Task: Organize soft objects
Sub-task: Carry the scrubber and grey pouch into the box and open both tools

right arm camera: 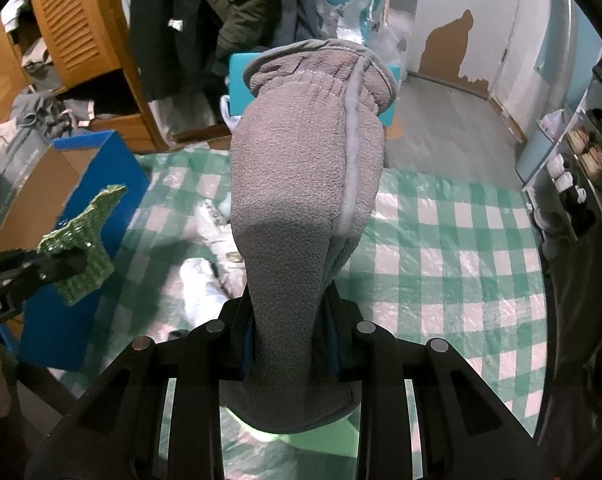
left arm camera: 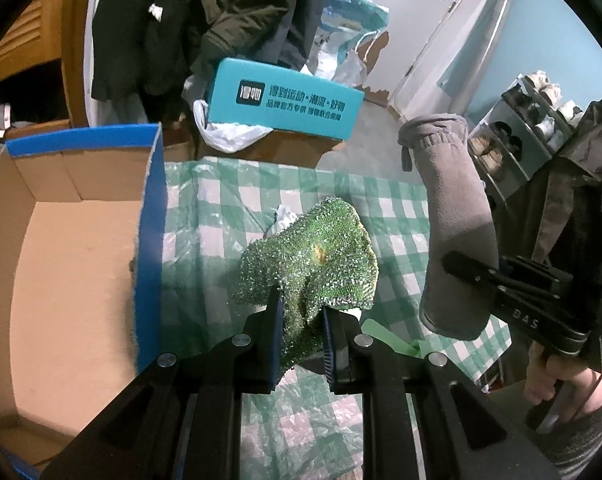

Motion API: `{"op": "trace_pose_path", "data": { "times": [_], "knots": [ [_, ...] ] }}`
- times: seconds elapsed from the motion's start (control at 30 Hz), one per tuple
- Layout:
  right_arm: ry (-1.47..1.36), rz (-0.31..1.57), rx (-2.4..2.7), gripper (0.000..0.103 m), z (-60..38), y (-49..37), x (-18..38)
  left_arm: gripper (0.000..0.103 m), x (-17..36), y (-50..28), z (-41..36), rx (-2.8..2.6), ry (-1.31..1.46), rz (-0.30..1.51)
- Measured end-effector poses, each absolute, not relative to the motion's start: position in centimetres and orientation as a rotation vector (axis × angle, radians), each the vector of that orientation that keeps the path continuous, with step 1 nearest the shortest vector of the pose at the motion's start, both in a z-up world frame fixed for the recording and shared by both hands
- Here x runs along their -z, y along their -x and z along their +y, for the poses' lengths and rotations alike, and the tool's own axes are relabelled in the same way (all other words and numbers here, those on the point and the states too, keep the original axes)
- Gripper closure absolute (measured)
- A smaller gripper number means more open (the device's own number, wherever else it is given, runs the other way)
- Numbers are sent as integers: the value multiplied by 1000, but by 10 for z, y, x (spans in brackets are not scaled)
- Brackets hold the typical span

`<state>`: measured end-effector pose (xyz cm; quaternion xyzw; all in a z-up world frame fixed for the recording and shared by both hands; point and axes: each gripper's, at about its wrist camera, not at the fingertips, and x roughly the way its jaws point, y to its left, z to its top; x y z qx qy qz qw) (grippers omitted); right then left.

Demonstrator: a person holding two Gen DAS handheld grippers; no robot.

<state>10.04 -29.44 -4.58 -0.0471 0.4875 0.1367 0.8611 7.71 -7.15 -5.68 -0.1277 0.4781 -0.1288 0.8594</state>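
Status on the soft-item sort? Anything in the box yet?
Nothing visibly done: the part of the blue-edged cardboard box in view holds nothing. In hand: the left tool pinches the green sparkly scrubbing cloth, and the right tool grips the grey fleece glove, both held above the checked tablecloth. Left: both items likely go into the box.

Two soft things are up off the checked tablecloth (left arm camera: 229,196): one green sparkly scrubbing cloth (left arm camera: 313,256) and one grey fleece sock (left arm camera: 453,216). One open cardboard box (left arm camera: 61,248) with blue sides sits at the cloth's left edge. One teal box (left arm camera: 285,98) lies beyond its far edge. Two grippers.
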Motion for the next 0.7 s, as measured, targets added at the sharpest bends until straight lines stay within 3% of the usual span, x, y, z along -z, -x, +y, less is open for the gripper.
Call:
{"op": "trace_pose_path", "data": {
  "times": [0.7],
  "knots": [
    [119,970,-387,77,-269,-79,12,86,25,-52,-54,240,251,941]
  ]
}}
